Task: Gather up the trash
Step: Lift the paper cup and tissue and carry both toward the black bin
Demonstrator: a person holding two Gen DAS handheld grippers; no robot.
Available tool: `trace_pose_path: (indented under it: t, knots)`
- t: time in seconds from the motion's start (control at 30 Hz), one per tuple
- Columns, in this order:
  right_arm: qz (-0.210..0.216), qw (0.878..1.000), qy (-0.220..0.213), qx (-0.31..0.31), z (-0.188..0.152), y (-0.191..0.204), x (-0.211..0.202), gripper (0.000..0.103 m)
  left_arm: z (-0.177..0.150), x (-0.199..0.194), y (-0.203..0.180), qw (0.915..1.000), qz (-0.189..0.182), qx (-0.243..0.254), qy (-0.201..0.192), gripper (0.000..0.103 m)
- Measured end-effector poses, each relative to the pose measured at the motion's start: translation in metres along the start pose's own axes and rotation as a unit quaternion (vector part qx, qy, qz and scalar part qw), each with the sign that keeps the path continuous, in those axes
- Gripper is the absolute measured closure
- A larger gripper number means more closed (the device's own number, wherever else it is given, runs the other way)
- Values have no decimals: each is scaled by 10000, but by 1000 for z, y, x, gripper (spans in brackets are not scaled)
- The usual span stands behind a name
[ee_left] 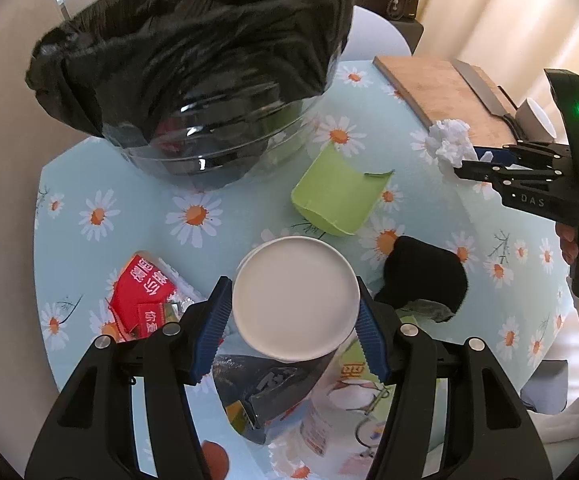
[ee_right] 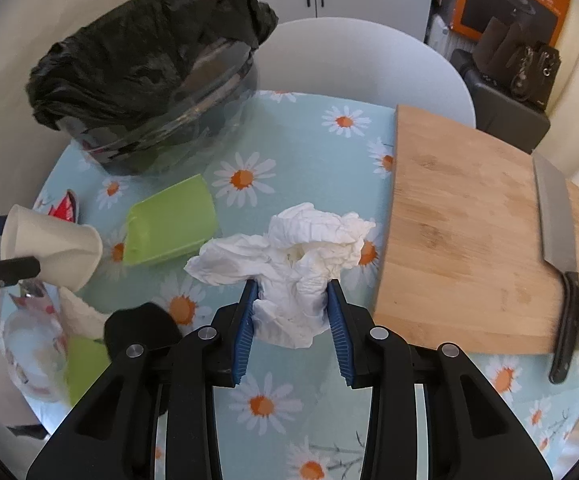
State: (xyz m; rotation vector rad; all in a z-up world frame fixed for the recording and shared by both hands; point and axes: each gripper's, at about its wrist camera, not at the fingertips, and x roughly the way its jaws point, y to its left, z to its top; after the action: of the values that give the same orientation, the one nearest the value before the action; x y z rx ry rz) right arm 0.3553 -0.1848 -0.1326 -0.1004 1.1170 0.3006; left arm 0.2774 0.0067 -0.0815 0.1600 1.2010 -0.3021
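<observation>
The left gripper point(ee_left: 295, 326) is clamped on one white paper cup point(ee_left: 295, 298), plain and smooth, held above the daisy-print table point(ee_left: 149, 200). The right gripper point(ee_right: 292, 312) is clamped on one crumpled white tissue point(ee_right: 289, 256), lifted just beside one wooden cutting board point(ee_right: 469, 232) carrying one knife point(ee_right: 553, 216). One bin point(ee_left: 193, 64) lined with a black bag stands at the far edge. One torn green cup point(ee_left: 337, 196), one red wrapper point(ee_left: 145, 296) and one black scrap point(ee_left: 425, 272) lie between.

The right gripper point(ee_right: 292, 312) squeezes white crumpled tissue point(ee_right: 289, 256); the wooden board point(ee_right: 461, 232) sits at three o'clock.
</observation>
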Motion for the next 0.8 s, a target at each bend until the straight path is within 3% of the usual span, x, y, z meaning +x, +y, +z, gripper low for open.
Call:
trace_pose_path:
  t: [0.8]
  knots:
    - [30, 9954, -945, -160, -35, 28, -108, 70, -40, -89, -33, 9946, 504, -67, -900, 45]
